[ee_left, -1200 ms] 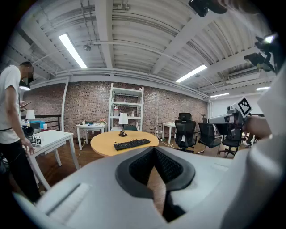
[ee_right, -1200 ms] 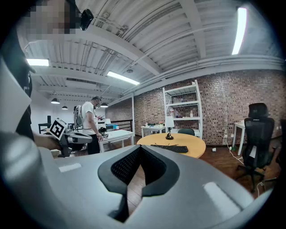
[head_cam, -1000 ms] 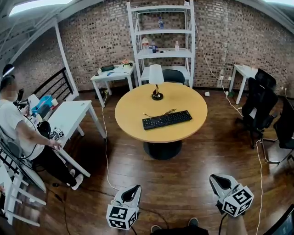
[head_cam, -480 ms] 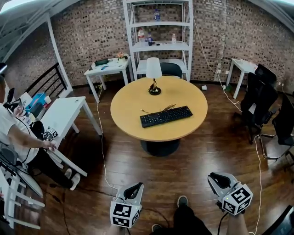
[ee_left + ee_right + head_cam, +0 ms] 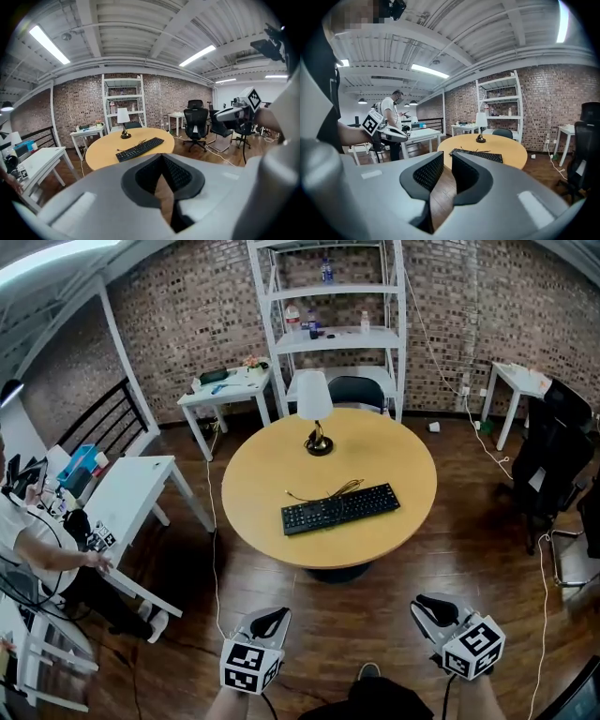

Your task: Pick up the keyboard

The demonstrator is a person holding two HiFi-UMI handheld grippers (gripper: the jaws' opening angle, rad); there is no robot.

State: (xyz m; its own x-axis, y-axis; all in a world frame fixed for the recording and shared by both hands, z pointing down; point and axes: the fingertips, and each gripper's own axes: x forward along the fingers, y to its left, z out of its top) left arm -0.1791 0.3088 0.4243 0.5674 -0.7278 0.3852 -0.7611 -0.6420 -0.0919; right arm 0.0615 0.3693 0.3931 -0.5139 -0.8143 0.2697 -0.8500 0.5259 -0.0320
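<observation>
A black keyboard [image 5: 340, 509] lies at a slant on the round yellow table [image 5: 281, 465], a loose cable at its far edge. Both grippers hang over the wooden floor short of the table's near edge and touch nothing. My left gripper [image 5: 272, 618] is shut, its pads meeting at the tip [image 5: 162, 158], and the keyboard [image 5: 139, 149] shows beyond it. My right gripper [image 5: 433, 606] has just been opening. A narrow slit shows between its pads [image 5: 447, 157], with nothing in it. The keyboard [image 5: 477, 155] lies ahead, past its tips.
A white lamp [image 5: 317, 409] stands on the table's far side. A white desk [image 5: 131, 493] with a seated person [image 5: 37, 549] is at the left. Black office chairs [image 5: 553, 460] stand at the right, a white shelf [image 5: 328, 324] at the back. A white cable [image 5: 214, 559] runs across the floor.
Both grippers have come forward towards the table, which now sits nearer and larger in the head view. The keyboard has not moved on the table.
</observation>
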